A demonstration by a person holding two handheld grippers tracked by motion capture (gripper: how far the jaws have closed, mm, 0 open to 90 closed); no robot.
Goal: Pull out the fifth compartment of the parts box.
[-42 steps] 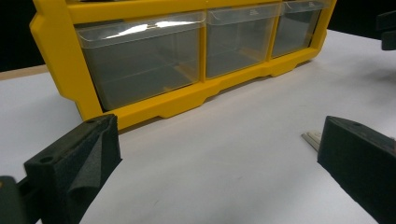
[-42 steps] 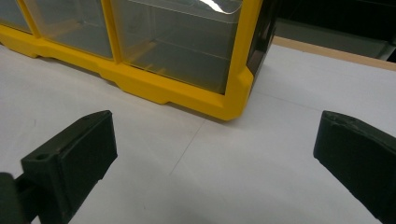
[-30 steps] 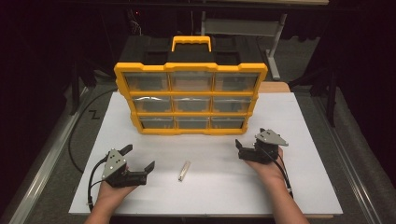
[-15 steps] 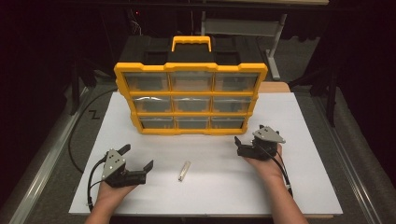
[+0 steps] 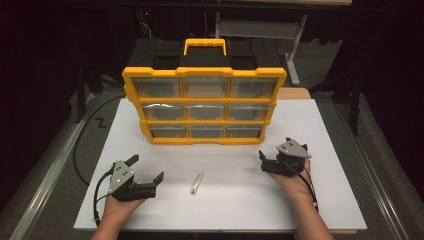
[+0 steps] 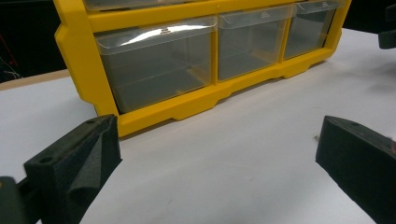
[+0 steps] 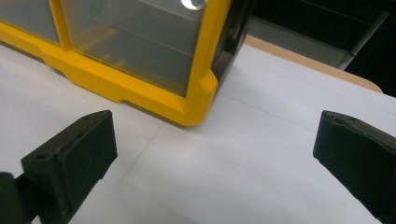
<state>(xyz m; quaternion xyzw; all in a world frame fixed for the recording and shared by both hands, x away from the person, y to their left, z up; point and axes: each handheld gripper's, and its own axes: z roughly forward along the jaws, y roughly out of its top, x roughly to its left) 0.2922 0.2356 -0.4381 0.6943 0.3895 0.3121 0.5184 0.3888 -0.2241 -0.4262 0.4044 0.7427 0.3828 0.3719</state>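
A small metal piece (image 5: 197,183) lies flat on the white sheet (image 5: 230,200), about midway between the 2 grippers and a little nearer the left one. The left gripper (image 5: 146,174) rests low on the sheet at the near left, held from below by the person's left hand (image 5: 120,206), its jaws wide apart and pointing toward the cabinet; the piece sits just off its right jaw, not touching it. In the left gripper view the 2 black jaws stand far apart with bare sheet between them, and the bottom row of clear drawers (image 6: 159,70) fills the upper part. The right gripper (image 5: 267,161) sits at the near right, close to the cabinet's lower right corner, well apart from the piece; its jaws are also spread, with nothing between them. The yellow cabinet (image 5: 205,71) stands upright at the back of the sheet, 3 rows of 3 drawers, handle (image 5: 205,45) on top. In the right gripper view its yellow corner (image 7: 201,100) lies just ahead of the jaws.
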